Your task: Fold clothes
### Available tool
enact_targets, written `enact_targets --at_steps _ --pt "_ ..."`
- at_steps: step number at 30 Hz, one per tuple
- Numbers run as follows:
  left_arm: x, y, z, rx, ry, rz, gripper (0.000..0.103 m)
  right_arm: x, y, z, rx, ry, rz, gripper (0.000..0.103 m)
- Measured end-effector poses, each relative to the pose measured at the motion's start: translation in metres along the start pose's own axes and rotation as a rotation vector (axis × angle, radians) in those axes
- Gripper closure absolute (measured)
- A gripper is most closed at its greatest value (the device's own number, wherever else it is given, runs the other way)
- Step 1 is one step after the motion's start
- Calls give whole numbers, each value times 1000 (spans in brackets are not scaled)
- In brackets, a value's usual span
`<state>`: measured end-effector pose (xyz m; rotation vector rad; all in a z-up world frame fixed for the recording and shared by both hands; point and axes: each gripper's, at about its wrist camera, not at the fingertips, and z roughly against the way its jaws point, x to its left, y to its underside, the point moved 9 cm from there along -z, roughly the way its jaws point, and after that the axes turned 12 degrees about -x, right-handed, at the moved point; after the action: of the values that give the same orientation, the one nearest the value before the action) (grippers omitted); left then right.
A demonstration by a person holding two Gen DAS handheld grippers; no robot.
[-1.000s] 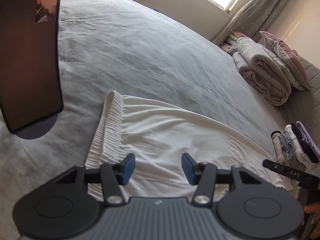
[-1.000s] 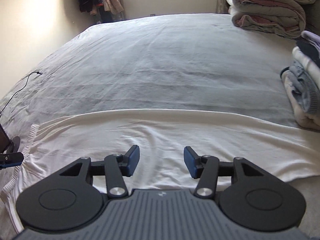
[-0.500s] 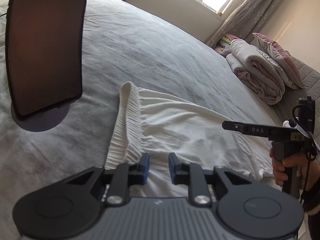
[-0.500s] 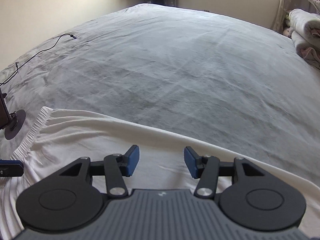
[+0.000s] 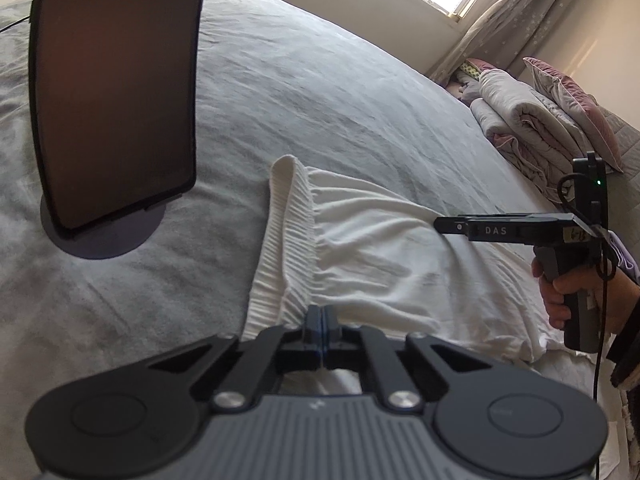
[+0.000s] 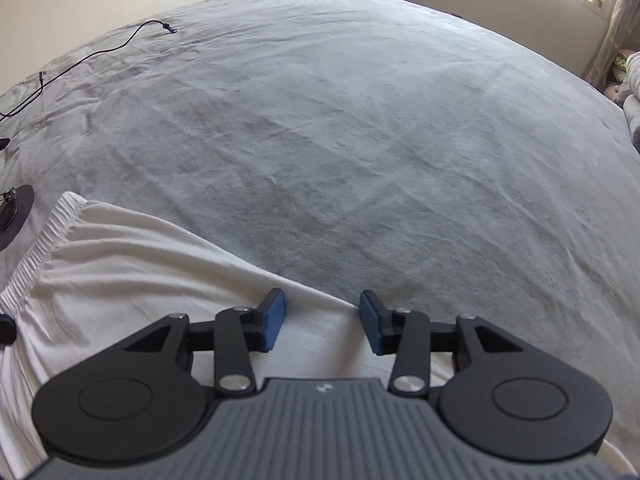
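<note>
Left gripper (image 5: 321,322): jaws together, clamped on the near end of the ribbed waistband (image 5: 286,240) of the white garment (image 5: 400,264). Right gripper (image 6: 320,322): jaws apart and closing, poised over the garment's far edge, cloth beneath and between them but not yet pinched as far as could be told. Seen from the left wrist, right gripper held level above the garment to the right of the waistband, with the hand (image 5: 568,292) wrapped round its grip.

Garment spread lengthwise and mostly flat on the grey bed (image 6: 360,140), lightly rumpled, waistband bunched and partly turned up. No fold visible in it yet.

Left of the waistband, a dark screen (image 5: 116,88) upright on a round stand. Far beyond the garment, by the window, a heap of folded quilts (image 5: 532,128) with a pink pillow (image 5: 572,96). A black cable (image 6: 100,52) trailing across the bed's far left corner.

Judged as the very start for this piece: one end secured, the second grasp under way. Left to do: closing on the edge, lifting, laying one half over the other, smoothing, folding again and setting aside.
</note>
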<state>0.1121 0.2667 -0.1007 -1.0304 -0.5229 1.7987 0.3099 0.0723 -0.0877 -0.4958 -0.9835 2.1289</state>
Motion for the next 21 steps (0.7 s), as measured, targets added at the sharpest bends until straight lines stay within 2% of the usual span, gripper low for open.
enact_targets --at_steps 3,4,5,12,21 --pt "-1 0 -1 9 -10 -19 101 7 -2 0 12 -3 20 86" --pt "0 0 -1 15 -11 -18 101 9 -2 1 14 1 27 96" --pt "0 0 -1 21 -12 -16 101 10 -3 3 13 12 28 100" --pt "4 -1 -3 44 -12 10 101 14 -12 24 -5 78 30 102" --pt "6 -2 -2 51 -14 24 101 29 -26 80 -65 86 18 102"
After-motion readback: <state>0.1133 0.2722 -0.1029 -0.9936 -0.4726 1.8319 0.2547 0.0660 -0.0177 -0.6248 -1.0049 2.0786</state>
